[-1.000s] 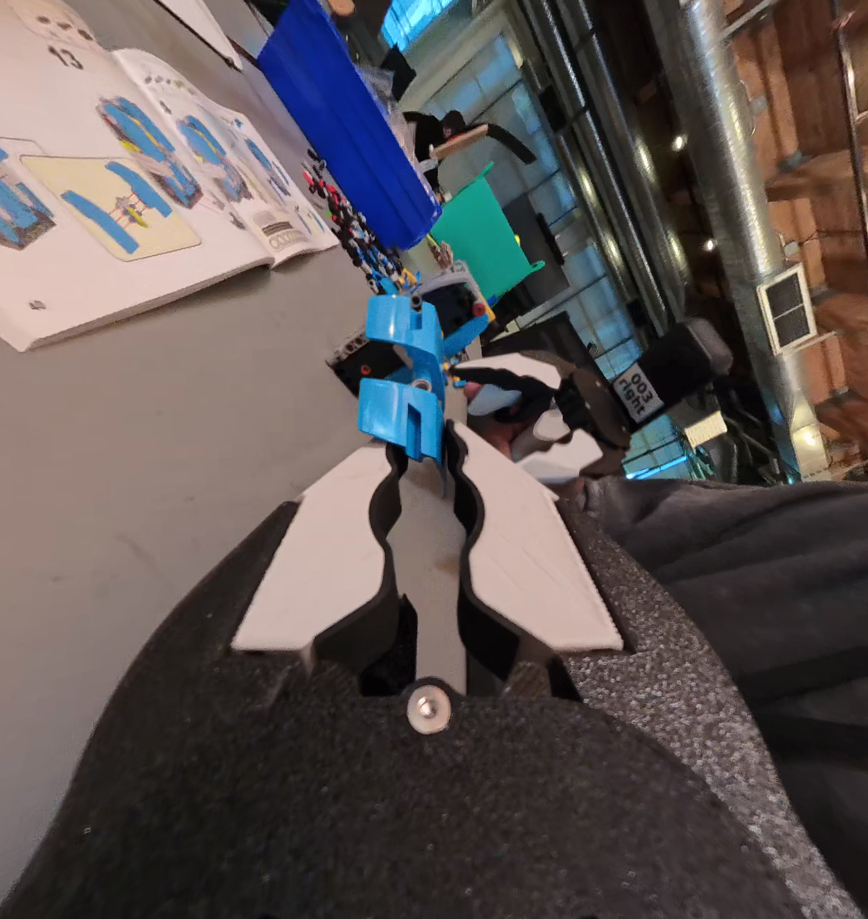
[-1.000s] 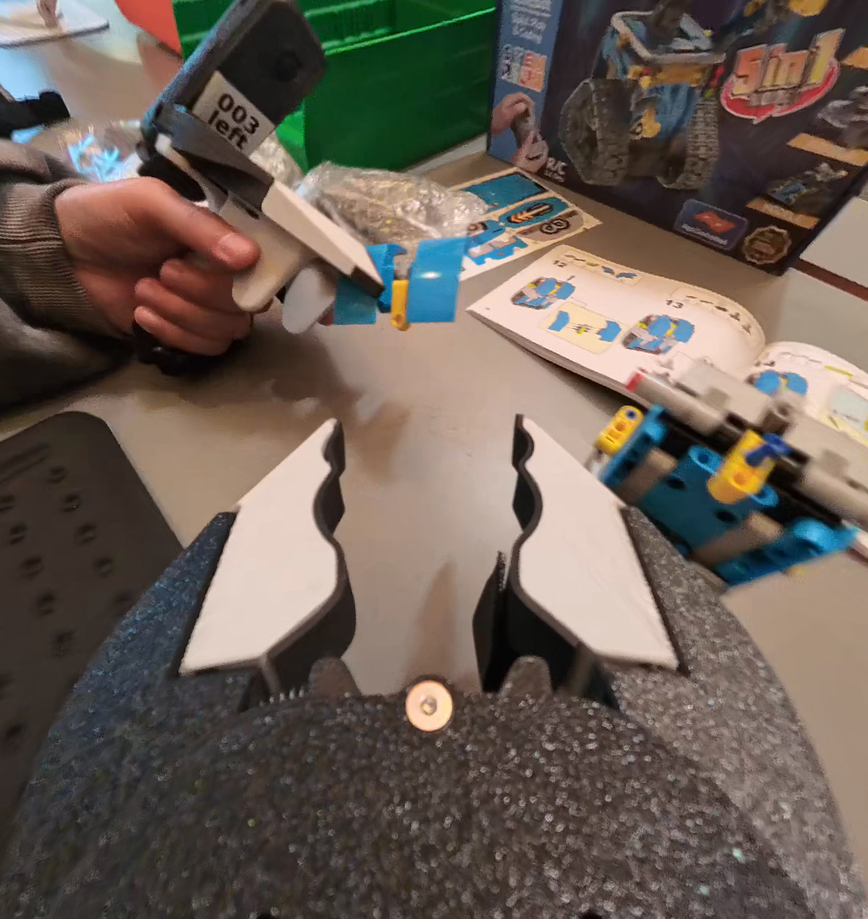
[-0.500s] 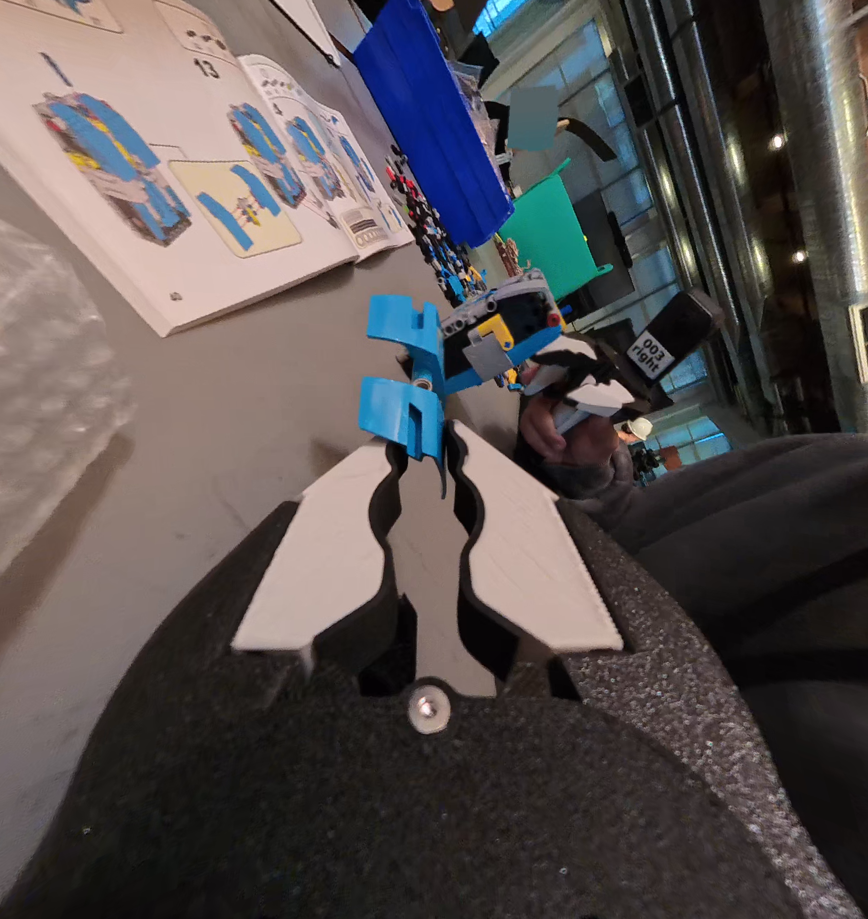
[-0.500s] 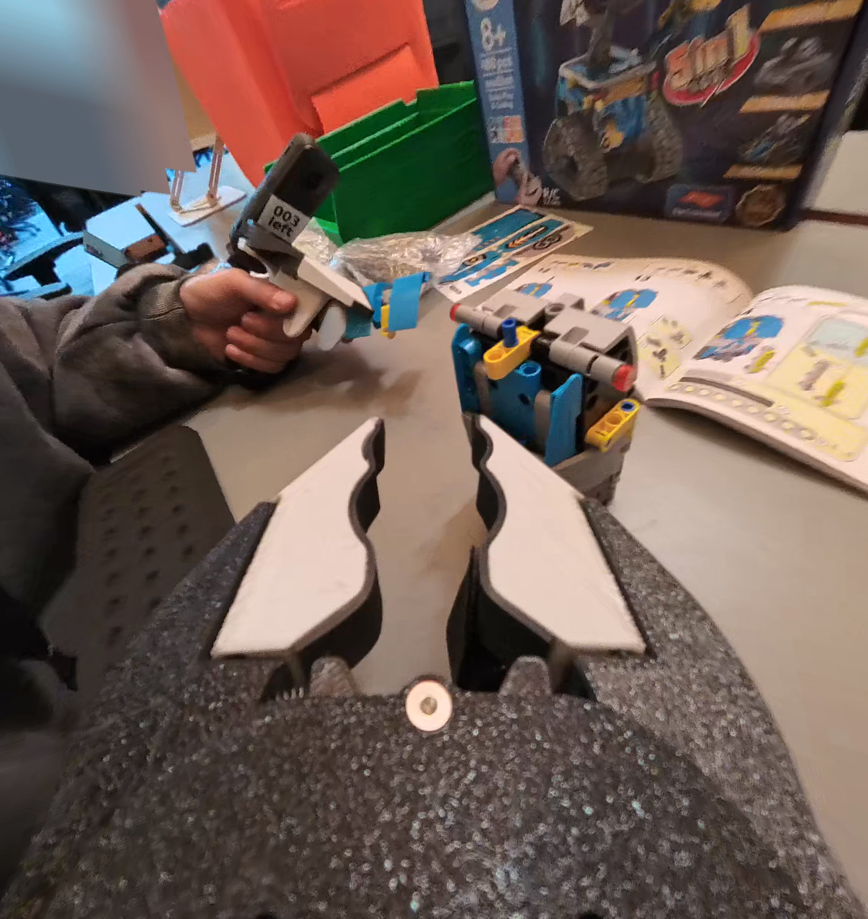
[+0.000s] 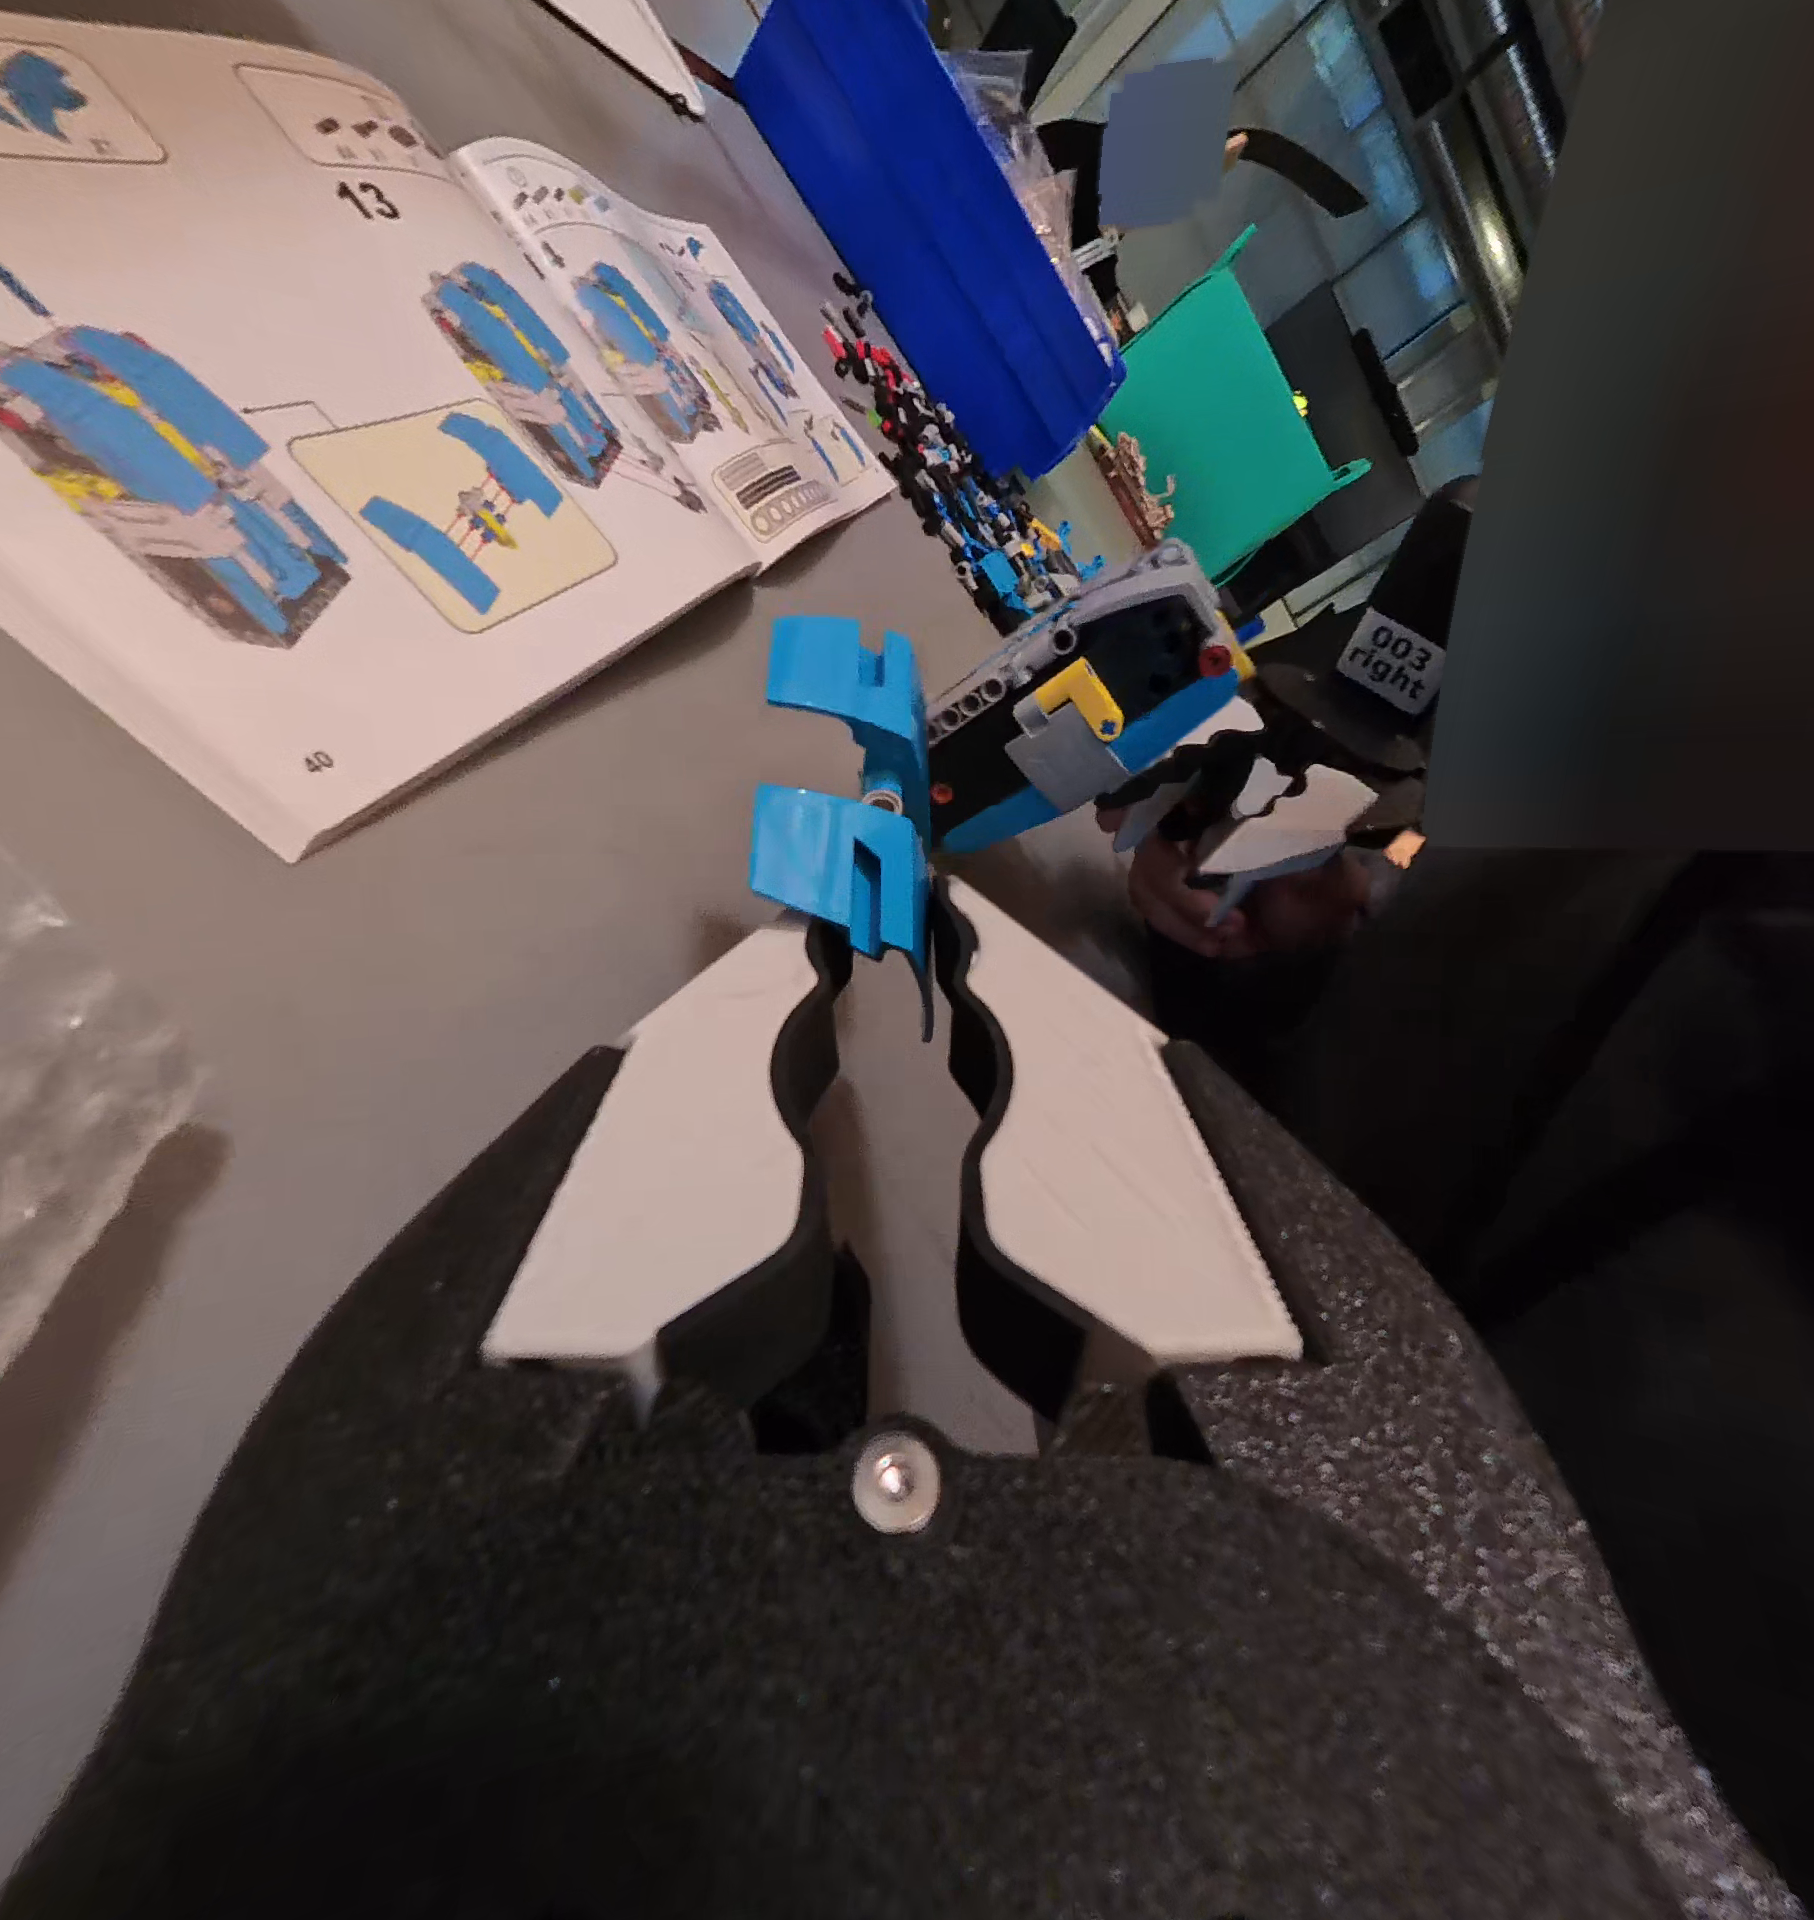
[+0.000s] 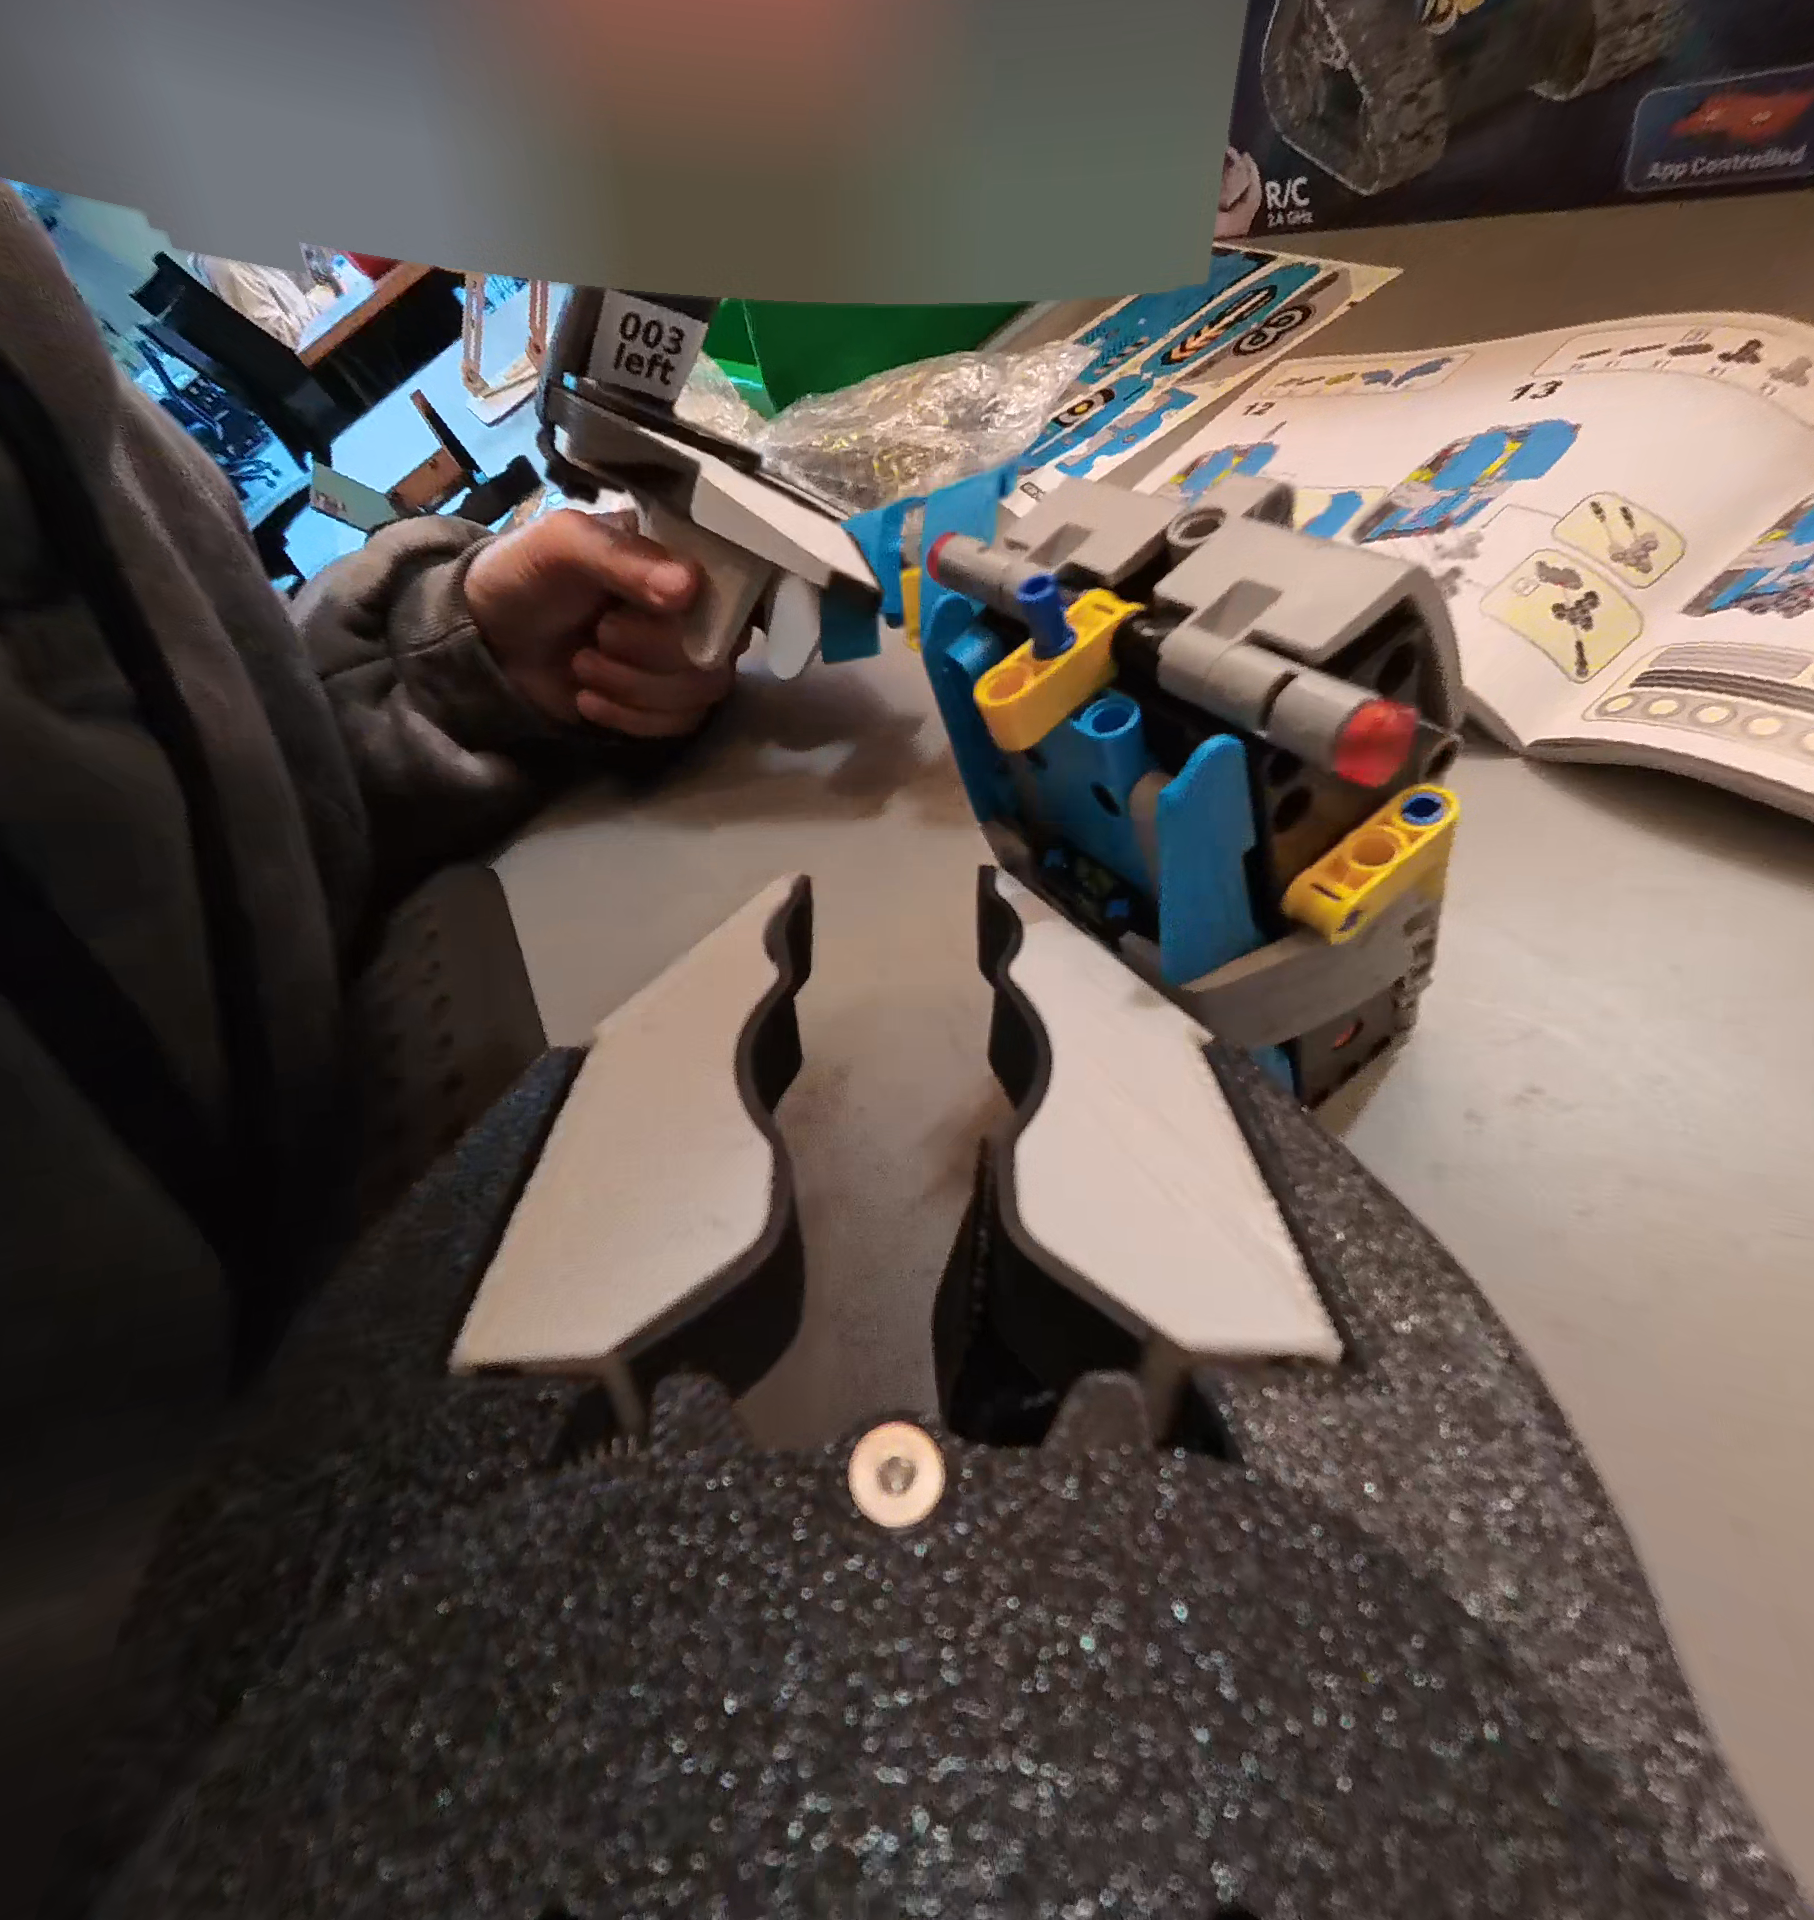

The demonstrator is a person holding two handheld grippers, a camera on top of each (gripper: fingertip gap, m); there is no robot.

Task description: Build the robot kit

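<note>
left gripper (image 5: pixel 887 914) clamped on blue fender piece (image 5: pixel 841 790) | right gripper (image 6: pixel 892 904) apart beside brick chassis (image 6: pixel 1194 769) | risk: thin edge-grip, fender may twist loose

The left wrist view sits low over the grey worktop (image 5: pixel 383 1018), rolled hard sideways, looking along its fingers toward the open instruction booklet (image 5: pixel 290 436) and the worktop's far edge. The right wrist view is nearly level, close behind the brick model (image 6: pixel 1194 769). Both share the model, booklet and, seemingly, each other's gripper.
</note>
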